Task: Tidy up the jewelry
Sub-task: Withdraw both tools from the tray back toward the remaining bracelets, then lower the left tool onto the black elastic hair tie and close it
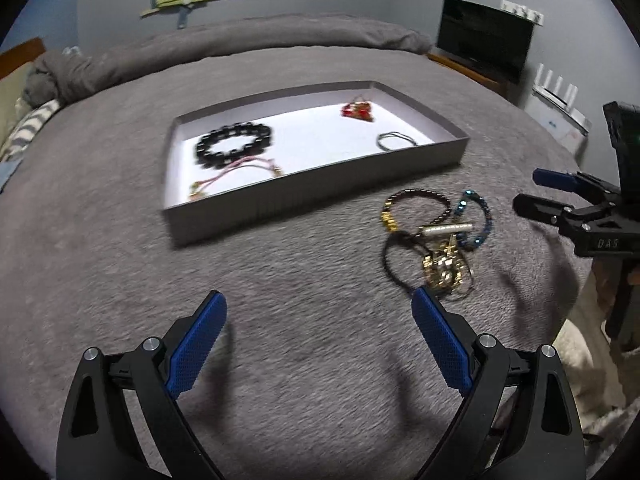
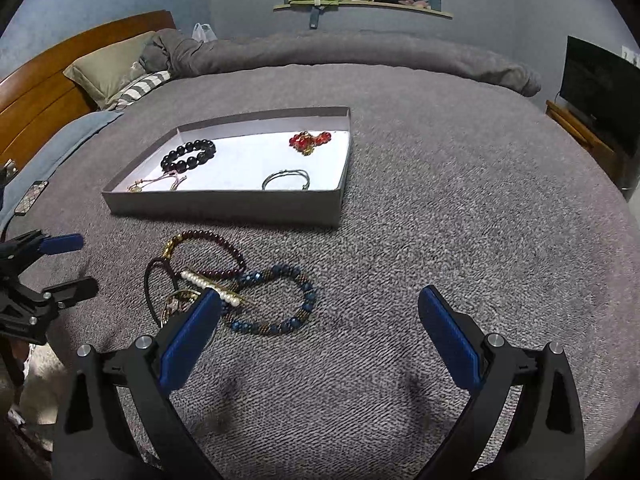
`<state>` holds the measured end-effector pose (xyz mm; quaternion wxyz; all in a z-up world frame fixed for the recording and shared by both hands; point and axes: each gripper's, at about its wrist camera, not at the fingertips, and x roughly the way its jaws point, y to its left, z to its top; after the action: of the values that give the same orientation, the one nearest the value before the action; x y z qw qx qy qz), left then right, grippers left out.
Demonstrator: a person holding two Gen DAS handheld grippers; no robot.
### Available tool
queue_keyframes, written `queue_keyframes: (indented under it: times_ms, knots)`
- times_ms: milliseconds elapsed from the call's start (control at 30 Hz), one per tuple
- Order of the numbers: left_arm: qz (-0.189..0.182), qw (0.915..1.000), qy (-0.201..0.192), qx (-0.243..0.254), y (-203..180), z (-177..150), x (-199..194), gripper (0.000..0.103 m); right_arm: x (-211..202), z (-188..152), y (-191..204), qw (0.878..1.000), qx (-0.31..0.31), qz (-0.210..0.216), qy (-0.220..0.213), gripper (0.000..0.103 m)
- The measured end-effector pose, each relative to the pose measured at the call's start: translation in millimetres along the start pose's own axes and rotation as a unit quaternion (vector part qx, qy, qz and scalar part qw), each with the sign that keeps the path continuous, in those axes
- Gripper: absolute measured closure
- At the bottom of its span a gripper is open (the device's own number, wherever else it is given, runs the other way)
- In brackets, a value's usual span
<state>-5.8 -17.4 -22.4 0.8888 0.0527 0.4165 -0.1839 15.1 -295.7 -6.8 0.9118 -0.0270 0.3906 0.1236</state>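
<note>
On the grey bed (image 2: 440,200) a shallow tray (image 2: 224,204) holds a black bead bracelet (image 2: 188,155), a red bead piece (image 2: 310,142), a thin wire bangle (image 2: 286,179) and a pink cord (image 1: 236,170). Just outside the tray's near wall, at 9 o'clock in the right wrist view, lies a tangled heap: a dark red bead bracelet (image 2: 212,252), a blue bead bracelet (image 2: 276,300), a pearl bar (image 2: 212,288) and a black cord loop (image 2: 154,284). The left claw (image 1: 318,316) and the right claw (image 2: 320,312) both hover over the blanket with fingers wide apart, holding nothing.
</note>
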Motion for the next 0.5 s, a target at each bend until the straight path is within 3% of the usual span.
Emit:
queue_keyframes:
  times_ms: [167,233,267,333,500]
  knots:
    - [-0.004,0.9999,0.005,0.012,-12.6,2.4,13.5,0.011,-1.9,-7.0,4.0,1.0,-0.012,0.015,0.005,0.006]
    - [-0.018,0.9997,0.009,0.016,-17.7,3.9,19.0,0.02,-2.6,-10.0,5.6,1.0,-0.019,0.016,0.005,0.006]
    - [-0.023,0.9995,0.012,0.02,-20.5,5.1,21.7,0.032,-2.7,-11.6,5.7,1.0,-0.021,0.014,0.006,0.006]
    - [-0.025,0.9992,0.014,0.027,-24.6,8.4,26.2,0.046,-2.9,-13.0,5.0,1.0,-0.019,0.017,0.007,0.006]
    - [-0.028,0.999,0.008,0.033,-29.7,13.8,29.9,0.058,-2.5,-15.2,5.0,0.999,-0.017,0.026,0.012,0.006]
